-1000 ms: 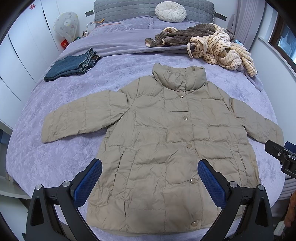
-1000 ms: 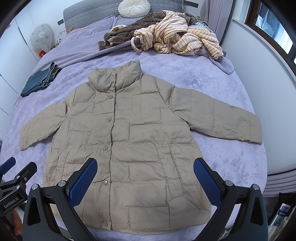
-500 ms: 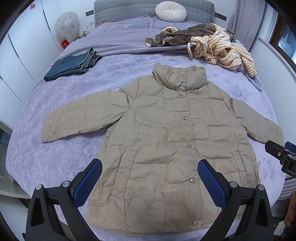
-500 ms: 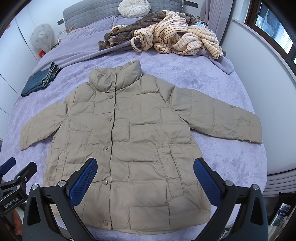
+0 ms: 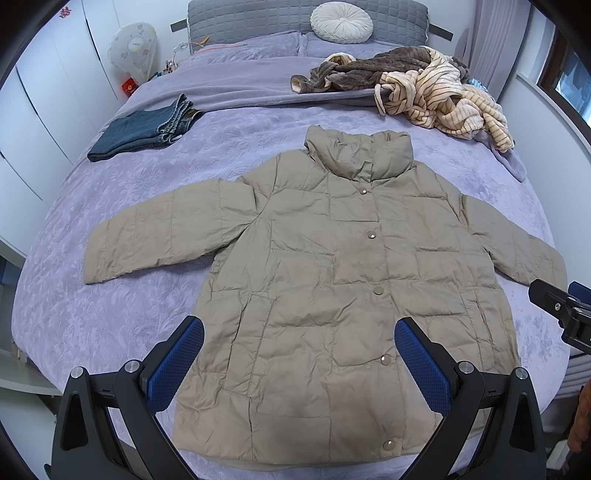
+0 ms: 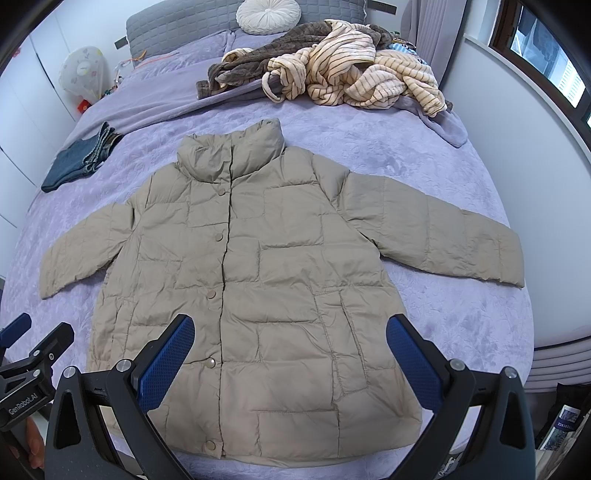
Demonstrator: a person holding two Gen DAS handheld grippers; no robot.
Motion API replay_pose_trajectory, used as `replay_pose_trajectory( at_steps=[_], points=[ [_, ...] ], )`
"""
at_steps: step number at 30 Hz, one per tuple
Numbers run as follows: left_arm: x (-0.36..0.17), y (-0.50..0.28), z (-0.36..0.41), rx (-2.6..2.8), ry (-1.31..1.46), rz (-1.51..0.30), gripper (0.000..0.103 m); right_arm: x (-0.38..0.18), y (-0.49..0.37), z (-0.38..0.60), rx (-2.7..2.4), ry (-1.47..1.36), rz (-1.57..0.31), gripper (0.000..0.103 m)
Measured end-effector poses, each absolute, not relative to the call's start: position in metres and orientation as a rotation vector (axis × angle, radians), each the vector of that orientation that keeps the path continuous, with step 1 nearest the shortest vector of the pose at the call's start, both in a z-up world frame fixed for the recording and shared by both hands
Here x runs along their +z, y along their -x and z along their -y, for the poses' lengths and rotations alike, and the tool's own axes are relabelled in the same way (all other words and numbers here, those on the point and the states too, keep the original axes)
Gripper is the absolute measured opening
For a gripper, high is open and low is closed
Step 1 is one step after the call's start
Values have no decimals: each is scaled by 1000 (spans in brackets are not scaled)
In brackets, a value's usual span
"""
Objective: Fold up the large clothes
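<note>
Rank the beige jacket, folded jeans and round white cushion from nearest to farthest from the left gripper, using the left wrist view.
1. Beige jacket: spread just beyond the left gripper.
2. Folded jeans: farther up the bed, left side.
3. Round white cushion: against the headboard, farthest.

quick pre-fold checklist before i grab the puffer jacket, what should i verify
1. Beige puffer jacket lies flat, front up, snaps closed: ok.
2. Both sleeves spread out to the sides, not tucked under the body: ok.
3. Left gripper open and empty, above the hem: ok.
4. Right gripper open and empty, above the hem: ok.
5. Purple bedspread beside the jacket free for folding; folded jeans and the striped and brown clothes pile lie apart from it: ok.
6. Nothing trapped under the jacket: cannot tell.
</note>
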State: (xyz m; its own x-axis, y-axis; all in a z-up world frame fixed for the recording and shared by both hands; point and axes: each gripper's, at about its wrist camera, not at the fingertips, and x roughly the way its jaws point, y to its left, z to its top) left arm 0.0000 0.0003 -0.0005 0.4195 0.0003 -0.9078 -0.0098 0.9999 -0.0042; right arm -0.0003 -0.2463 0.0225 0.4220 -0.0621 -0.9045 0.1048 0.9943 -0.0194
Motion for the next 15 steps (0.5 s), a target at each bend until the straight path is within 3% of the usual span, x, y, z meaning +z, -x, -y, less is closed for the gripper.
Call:
replay_pose_trajectory(
  at_steps=[15],
  points=[
    [-1, 0, 0, 7, 9, -1142, 103, 22, -1, 245, -106, -43, -1132, 103]
  ],
)
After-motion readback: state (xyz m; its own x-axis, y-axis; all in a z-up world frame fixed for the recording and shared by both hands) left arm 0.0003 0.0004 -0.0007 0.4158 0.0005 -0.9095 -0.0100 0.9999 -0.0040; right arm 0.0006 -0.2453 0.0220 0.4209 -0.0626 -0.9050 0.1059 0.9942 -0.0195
